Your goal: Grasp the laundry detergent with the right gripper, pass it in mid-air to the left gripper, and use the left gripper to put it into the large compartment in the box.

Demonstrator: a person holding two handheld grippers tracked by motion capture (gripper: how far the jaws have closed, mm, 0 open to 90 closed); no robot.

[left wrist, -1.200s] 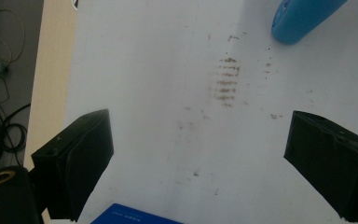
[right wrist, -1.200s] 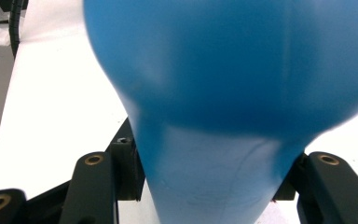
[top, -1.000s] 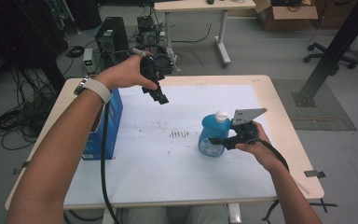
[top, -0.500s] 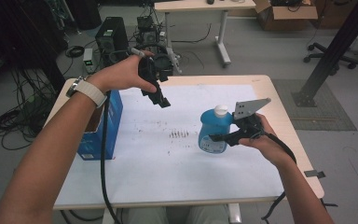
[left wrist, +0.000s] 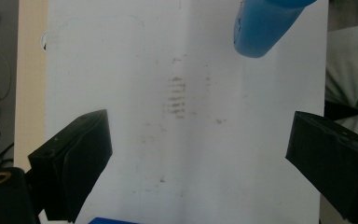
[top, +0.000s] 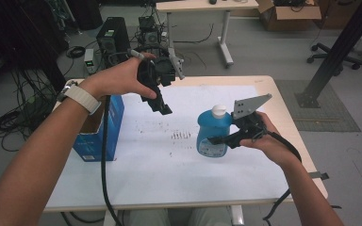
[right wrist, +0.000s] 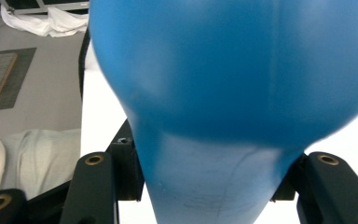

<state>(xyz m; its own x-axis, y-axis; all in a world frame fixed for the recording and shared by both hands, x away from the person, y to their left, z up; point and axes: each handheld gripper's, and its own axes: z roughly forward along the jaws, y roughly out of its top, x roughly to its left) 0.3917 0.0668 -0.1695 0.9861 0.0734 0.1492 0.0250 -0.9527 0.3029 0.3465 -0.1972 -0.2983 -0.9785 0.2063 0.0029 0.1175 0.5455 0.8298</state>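
The high view looked forward and down from above the person's side onto the whole tabletop (top: 169, 188). The left claw (left wrist: 200, 154) camera hung well above the white sheet, looking almost straight down, with the blue bottle (left wrist: 261, 25) at 1 o'clock. The right claw (right wrist: 205, 186) camera sat very close against that bottle (right wrist: 233, 70). All three views shared the bottle (top: 213, 134).

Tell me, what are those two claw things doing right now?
Right gripper shut on blue bottle, bottle upright. Left gripper open, raised over the table, holding nothing. Blue box at table's left edge, not in the way.
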